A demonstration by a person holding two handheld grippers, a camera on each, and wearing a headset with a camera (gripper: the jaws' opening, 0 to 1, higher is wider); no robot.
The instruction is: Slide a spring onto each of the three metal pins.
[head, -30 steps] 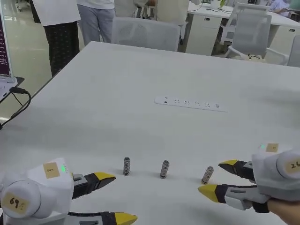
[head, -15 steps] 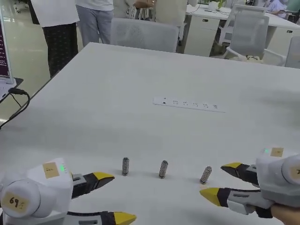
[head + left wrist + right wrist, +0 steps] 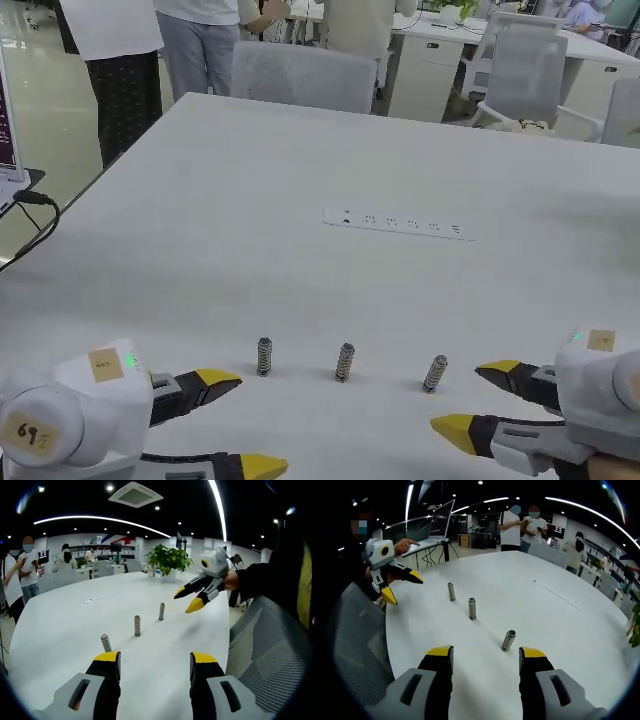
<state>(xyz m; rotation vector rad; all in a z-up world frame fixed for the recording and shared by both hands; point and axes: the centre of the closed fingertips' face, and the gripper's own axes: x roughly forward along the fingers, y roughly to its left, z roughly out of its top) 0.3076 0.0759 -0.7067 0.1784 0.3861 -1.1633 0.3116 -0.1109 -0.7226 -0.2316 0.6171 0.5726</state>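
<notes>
Three springs stand in a row near the near edge of the white table [image 3: 300,150]: the left spring [image 3: 264,356], the middle spring [image 3: 345,362] and the right spring [image 3: 435,373]. They are evenly spaced and do not touch. The left and middle springs are upright and the right one leans a little. Whatever is inside the coils is too small to tell.

The left gripper [image 3: 262,421] lies at the near left with its jaws spread wide and nothing between them. The left spring is just beyond its farther tip. The right gripper [image 3: 455,397] lies at the near right, its jaws also gaping and empty. The right spring is just left of its farther tip, not touching. In the right gripper view that spring sits just ahead of the gap between the jaws.

Beyond the row the tabletop is bare as far as a white power strip [image 3: 398,223] lying across the middle, and bare again from there to the far edge. A dark cable [image 3: 30,215] hangs off the left edge. A grey chair [image 3: 305,78] stands at the far side, with people [image 3: 205,40] standing beyond it.
</notes>
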